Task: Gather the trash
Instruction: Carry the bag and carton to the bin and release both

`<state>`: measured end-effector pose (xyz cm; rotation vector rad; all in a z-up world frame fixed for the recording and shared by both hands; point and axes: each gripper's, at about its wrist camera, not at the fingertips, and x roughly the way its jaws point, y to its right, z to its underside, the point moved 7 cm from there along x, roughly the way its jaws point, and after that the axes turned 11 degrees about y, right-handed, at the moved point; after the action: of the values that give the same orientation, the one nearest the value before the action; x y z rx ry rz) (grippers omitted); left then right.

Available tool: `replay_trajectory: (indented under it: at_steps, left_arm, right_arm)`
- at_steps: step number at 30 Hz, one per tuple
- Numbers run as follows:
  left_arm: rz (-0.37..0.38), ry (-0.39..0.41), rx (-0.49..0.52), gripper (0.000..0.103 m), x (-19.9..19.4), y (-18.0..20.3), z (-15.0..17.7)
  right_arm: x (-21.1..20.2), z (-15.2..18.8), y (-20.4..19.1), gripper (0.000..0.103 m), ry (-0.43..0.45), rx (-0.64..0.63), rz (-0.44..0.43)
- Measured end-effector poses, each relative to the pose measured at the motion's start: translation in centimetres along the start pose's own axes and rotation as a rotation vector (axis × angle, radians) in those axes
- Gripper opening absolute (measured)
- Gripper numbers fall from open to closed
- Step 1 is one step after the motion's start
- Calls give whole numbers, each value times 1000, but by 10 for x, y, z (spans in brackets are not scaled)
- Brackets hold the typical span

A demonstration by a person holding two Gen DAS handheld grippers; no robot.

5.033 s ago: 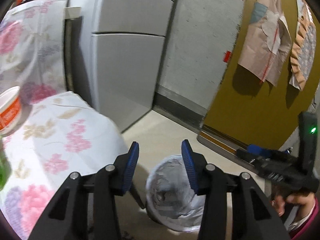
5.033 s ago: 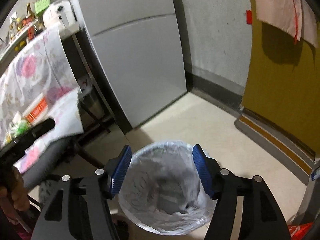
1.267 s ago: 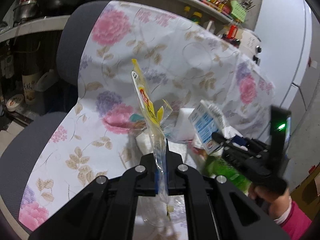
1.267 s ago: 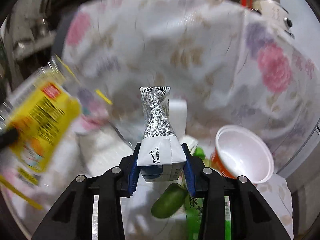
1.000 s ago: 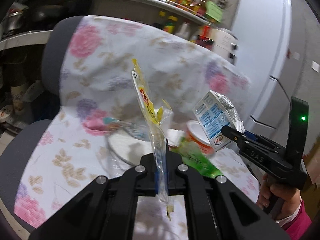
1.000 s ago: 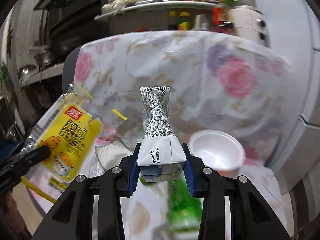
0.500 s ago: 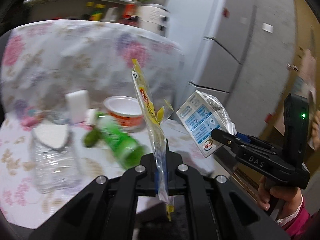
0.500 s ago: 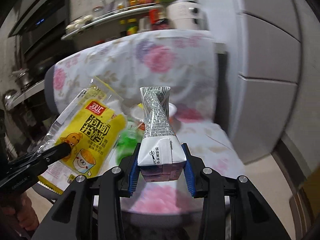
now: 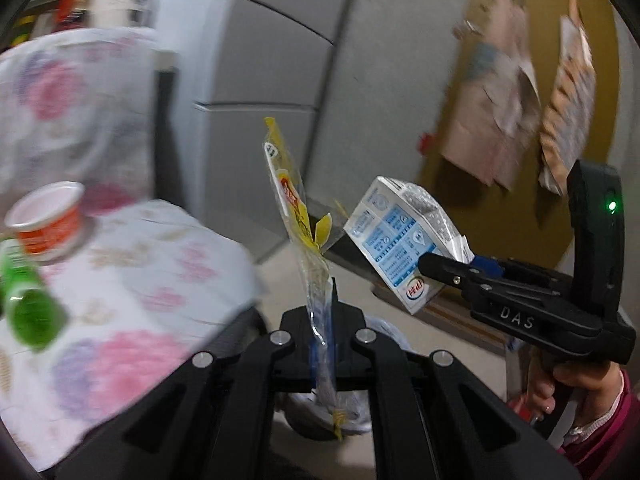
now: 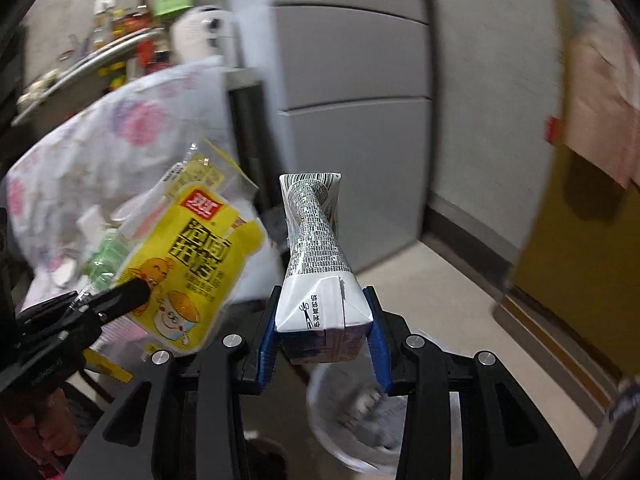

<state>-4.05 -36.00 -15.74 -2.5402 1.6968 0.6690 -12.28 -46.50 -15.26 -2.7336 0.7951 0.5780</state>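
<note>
My left gripper [image 9: 322, 320] is shut on a yellow snack wrapper [image 9: 296, 216], seen edge-on and standing up from the jaws; in the right wrist view the wrapper [image 10: 192, 264] shows its yellow face at left. My right gripper [image 10: 324, 344] is shut on a crushed white milk carton [image 10: 320, 280]; the carton also shows in the left wrist view [image 9: 400, 240], right of the wrapper. A trash bin with a white liner [image 10: 360, 420] stands on the floor below and ahead of both grippers, partly hidden behind them [image 9: 352, 412].
A chair with a floral cover [image 9: 120, 280] at left holds an orange-and-white cup [image 9: 44, 220] and a green bottle [image 9: 28, 304]. A grey fridge [image 10: 352, 120] stands behind. A mustard door [image 9: 500, 100] with hanging paper is at right.
Both grippers have swung right, away from the chair and toward the fridge, the floor and the bin, each still holding its item.
</note>
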Motion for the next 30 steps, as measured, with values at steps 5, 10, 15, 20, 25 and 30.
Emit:
replay_trajectory:
  at_steps: [5, 10, 15, 20, 25, 30]
  left_arm:
    - [56, -23, 40, 2, 33, 26, 8]
    - [86, -75, 22, 2, 63, 34, 18]
    - [98, -136, 28, 2, 93, 39, 30]
    - [93, -162, 41, 37, 106, 40, 35]
    - [69, -139, 16, 46, 103, 25, 28]
    - [4, -101, -7, 45, 83, -4, 15]
  right_arm:
    - [-1, 23, 45, 40, -28, 61, 80]
    - [10, 40, 70, 39, -64, 110, 117]
    - [32, 57, 91, 39, -100, 137, 147]
    - [48, 62, 108, 58, -122, 229, 136]
    - [43, 53, 114, 63, -107, 222, 158]
    - [33, 33, 106, 63, -63, 196, 157]
